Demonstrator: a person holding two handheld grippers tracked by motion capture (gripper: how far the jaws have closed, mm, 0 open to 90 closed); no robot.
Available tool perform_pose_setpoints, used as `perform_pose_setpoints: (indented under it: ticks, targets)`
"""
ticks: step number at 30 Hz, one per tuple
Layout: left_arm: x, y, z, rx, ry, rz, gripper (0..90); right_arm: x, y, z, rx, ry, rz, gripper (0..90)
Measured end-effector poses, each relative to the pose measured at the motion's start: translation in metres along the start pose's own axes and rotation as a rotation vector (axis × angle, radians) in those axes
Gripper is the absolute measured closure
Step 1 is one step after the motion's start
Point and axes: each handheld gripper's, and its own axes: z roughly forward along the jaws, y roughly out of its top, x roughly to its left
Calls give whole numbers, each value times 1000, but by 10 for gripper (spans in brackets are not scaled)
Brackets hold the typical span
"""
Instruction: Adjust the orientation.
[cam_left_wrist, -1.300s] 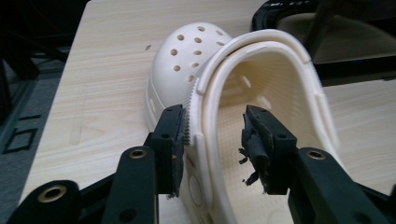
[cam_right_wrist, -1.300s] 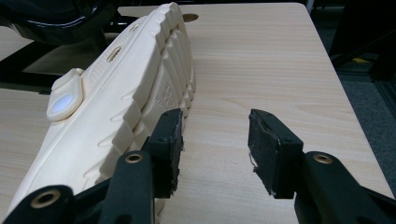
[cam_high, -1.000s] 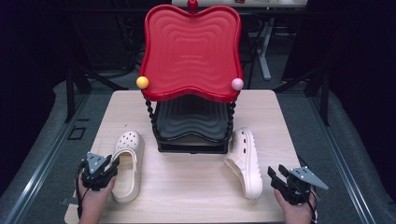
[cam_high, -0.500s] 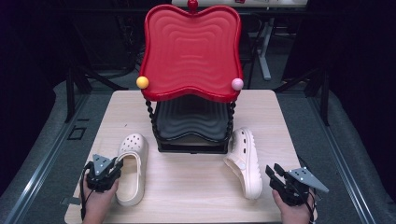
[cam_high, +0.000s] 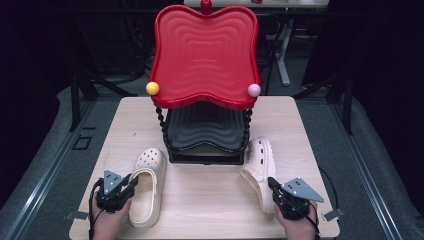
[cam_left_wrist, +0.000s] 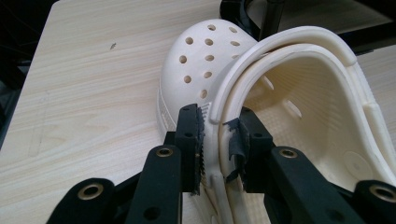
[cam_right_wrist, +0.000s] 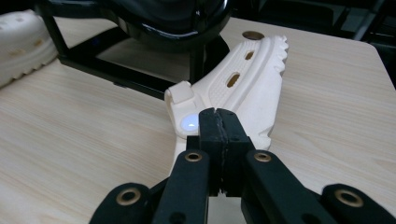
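Two cream clogs lie on the wooden table (cam_high: 210, 200). The left clog (cam_high: 147, 190) (cam_left_wrist: 299, 116) sits sole down. My left gripper (cam_high: 129, 186) (cam_left_wrist: 215, 135) has its jaws astride the clog's left side wall, pads touching it, after just easing open a little. The right clog (cam_high: 257, 162) (cam_right_wrist: 247, 93) rests on its side, heel toward me. My right gripper (cam_high: 272, 184) (cam_right_wrist: 219, 126) stands at that heel. Its jaws have just closed and the pads meet with nothing between them.
A two-tier stand rises at the table's middle back: a red wavy tray (cam_high: 205, 55) on top and a black tray (cam_high: 205, 130) below, on twisted black posts. A yellow ball (cam_high: 152, 88) and a pink ball (cam_high: 254, 90) sit at the red tray's front corners.
My right gripper has slid left up to the right clog's heel and its jaws have come together. The left gripper and its clog have shifted slightly to the right.
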Motion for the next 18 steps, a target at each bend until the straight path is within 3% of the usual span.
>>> perform_pose_setpoints:
  ticks: [3, 7, 11, 16, 18]
  targets:
    - [2, -1, 0, -4, -11, -11, 719, -5, -3, 6, 35, -13, 2, 900]
    - [4, -2, 1, -12, -36, -36, 684, -7, -2, 5, 40, -38, -11, 900]
    - [4, -3, 0, -16, -35, -40, 661, -10, -1, 2, 50, -61, -14, 900]
    - [6, -3, 1, -18, -44, -49, 654, -25, -4, -5, 42, -105, 46, 900]
    - [6, -3, 1, -17, -45, -51, 645, -37, -7, -8, 42, -110, 107, 900]
